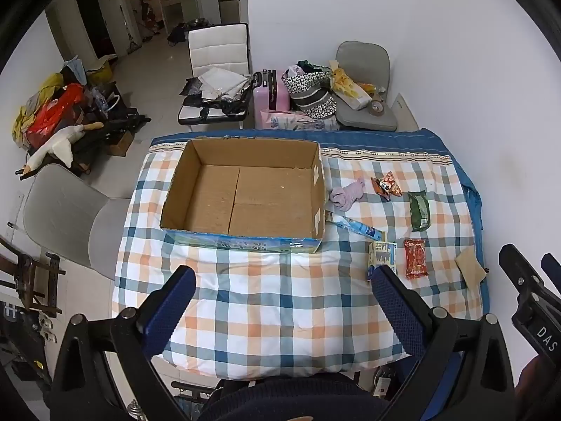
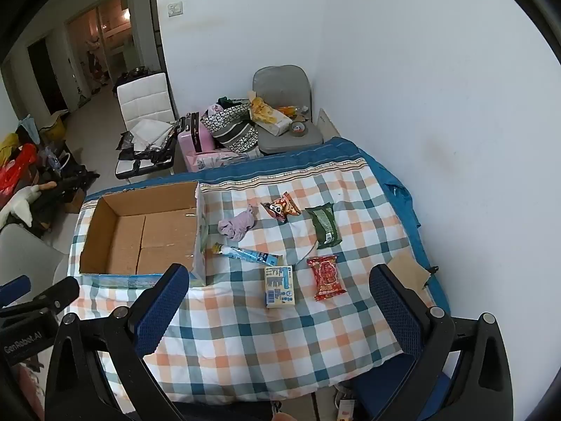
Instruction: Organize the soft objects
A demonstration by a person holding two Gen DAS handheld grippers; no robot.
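Both hand-held grippers hang above the near edge of a table covered in a checked quilt (image 1: 266, 301), each with its blue-padded fingers spread wide and nothing between them: the left hand-held gripper (image 1: 284, 280) faces the box (image 1: 245, 189), the right hand-held gripper (image 2: 280, 280) faces the scattered soft things. The cardboard box sits open on the left half of the quilt with nothing in it, its right wall standing between its floor and the items beside it. Just right of that wall lies a crumpled lilac cloth (image 2: 237, 225), and nearer, almost touching the box corner, a blue tube (image 2: 245, 254) lying slantwise. Beyond the cloth is an orange snack bag (image 2: 282, 207), then a green packet (image 2: 324, 225) further right. Closer in are a pale yellow pack (image 2: 279, 286), touching the tube's end, and a red packet (image 2: 326, 278) beside it. A piece of brown card (image 2: 408, 272) rests at the quilt's right edge, by the white wall. Past the far edge stand a grey chair (image 2: 284, 80) heaped with a patterned bag (image 2: 231, 124) and a tape roll, a pink suitcase (image 2: 194, 137), and a white chair (image 2: 145, 101) holding papers. Off to the left the floor carries a clutter of bags and a plush goose (image 1: 59, 147), with another grey chair (image 1: 66, 217) pushed against the table's left side
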